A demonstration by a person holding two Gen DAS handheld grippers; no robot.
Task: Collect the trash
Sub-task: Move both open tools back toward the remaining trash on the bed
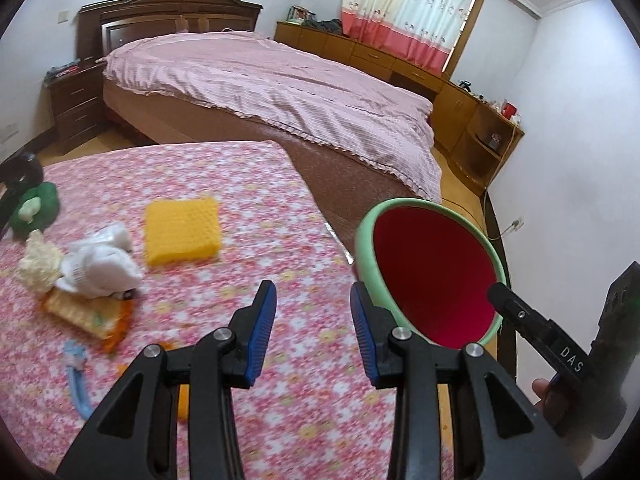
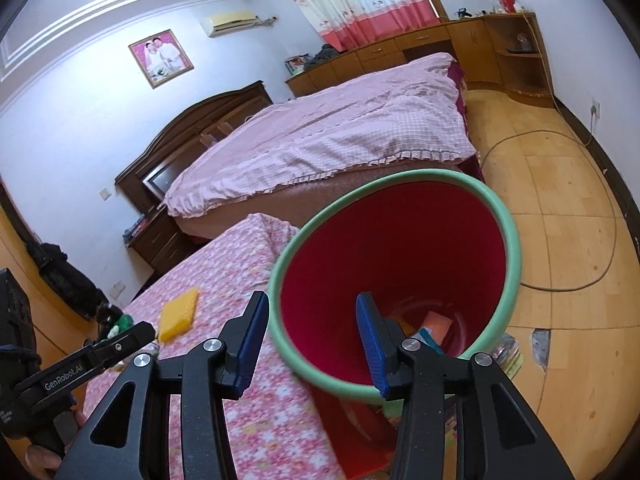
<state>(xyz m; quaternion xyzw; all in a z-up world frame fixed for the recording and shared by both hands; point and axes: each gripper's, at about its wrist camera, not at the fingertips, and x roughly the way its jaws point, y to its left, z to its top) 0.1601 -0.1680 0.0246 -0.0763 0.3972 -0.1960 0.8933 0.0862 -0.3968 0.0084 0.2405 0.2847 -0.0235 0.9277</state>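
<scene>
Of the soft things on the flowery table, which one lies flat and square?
The yellow square sponge; the white crumpled tissue beside it is bunched up.

Red bin [image 2: 400, 248], green-rimmed; pink floral tablecloth [image 1: 280, 240]; yellow sponge [image 1: 182, 230].

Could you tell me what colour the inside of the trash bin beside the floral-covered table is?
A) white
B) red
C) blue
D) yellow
B: in the right wrist view the trash bin shows a deep red inner wall under its pale green rim, and the left wrist view shows the same red interior.
</scene>
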